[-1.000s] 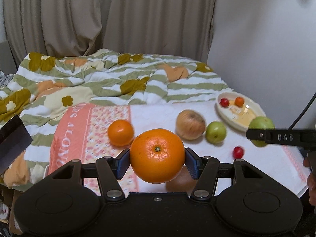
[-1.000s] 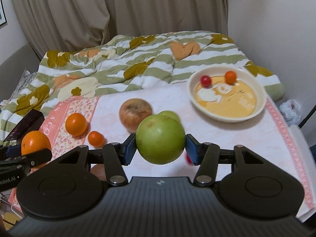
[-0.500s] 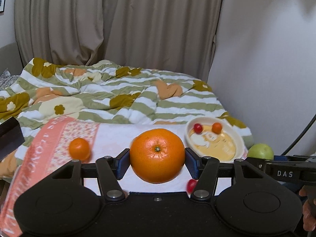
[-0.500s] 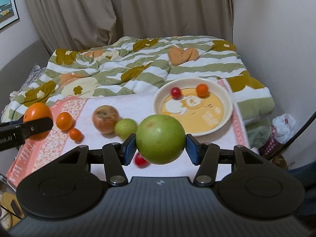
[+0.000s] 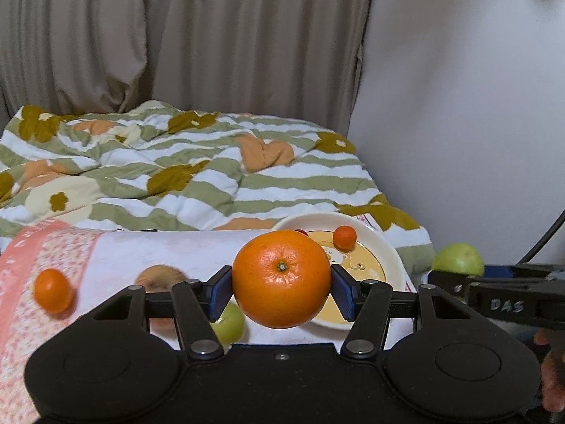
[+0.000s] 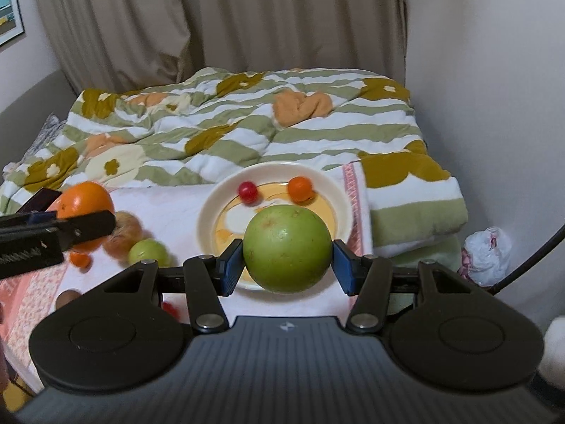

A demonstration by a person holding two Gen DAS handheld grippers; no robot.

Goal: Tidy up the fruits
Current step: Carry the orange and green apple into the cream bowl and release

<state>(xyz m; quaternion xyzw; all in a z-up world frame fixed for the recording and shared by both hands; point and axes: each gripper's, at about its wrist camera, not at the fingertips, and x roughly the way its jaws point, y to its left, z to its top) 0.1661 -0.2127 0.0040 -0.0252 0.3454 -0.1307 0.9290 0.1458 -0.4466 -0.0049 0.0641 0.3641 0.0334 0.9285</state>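
The left tongs (image 5: 281, 284) are clamped on an orange (image 5: 281, 279), their blue pads pressed to its sides. The right tongs (image 6: 286, 252) grip a green apple (image 6: 286, 249) the same way. Both fruits hang clear of the cloth.

Just past the right tongs, almost under the apple, sits the plate (image 6: 208, 212), with a cherry tomato (image 6: 247, 192) and a small orange fruit (image 6: 300, 189) at its far side. From the left tongs the plate lies just ahead and to the right.

Left of and below the tongs, loose fruit waits on the cloth (image 5: 141, 251): a small green apple (image 6: 148, 251), a brown one (image 6: 123, 235) and a mandarin (image 5: 53, 290). Beyond all this lies the quilt (image 6: 247, 120).

This looks like the carry step, both fruits headed for the plate. Next, each needs lowering onto bare plate, clear of the two small fruits, then letting go gently so nothing rolls off.
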